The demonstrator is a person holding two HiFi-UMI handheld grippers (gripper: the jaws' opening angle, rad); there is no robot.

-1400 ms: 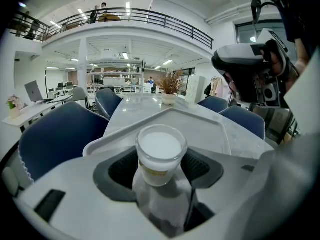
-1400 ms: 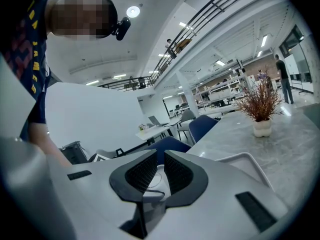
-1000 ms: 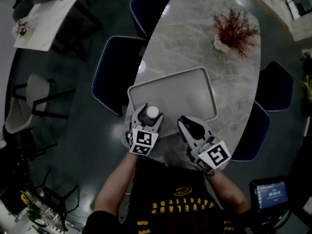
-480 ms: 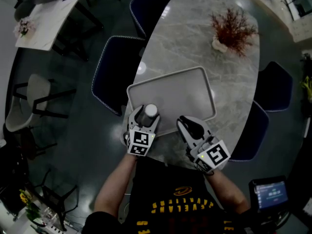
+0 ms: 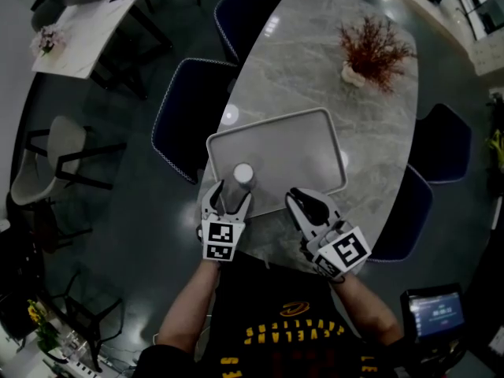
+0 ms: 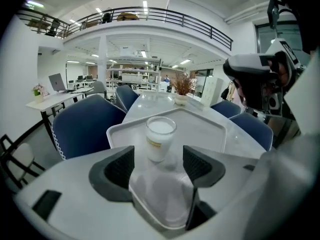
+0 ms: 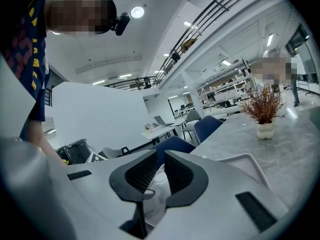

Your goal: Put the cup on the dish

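A white cup (image 5: 243,175) stands upright on the near left part of the grey tray (image 5: 303,152), which serves as the dish. In the left gripper view the cup (image 6: 160,136) is just beyond the jaw tips, on the tray (image 6: 205,129). My left gripper (image 5: 229,198) is open and empty, a short way behind the cup at the tray's near edge; from its own camera the left gripper (image 6: 159,161) shows a wide gap. My right gripper (image 5: 302,201) rests at the tray's near edge to the right, shut on nothing, and in its own view the right gripper (image 7: 160,171) has its pads together.
The tray lies on an oval marble table (image 5: 315,61) with a red plant in a white pot (image 5: 370,50) at the far end. Blue chairs (image 5: 189,120) stand along both sides. The table's near edge is right under the grippers.
The left gripper has drawn back toward the person, from around the cup to clear of it. The cup stays standing on the tray. The right gripper has not moved.
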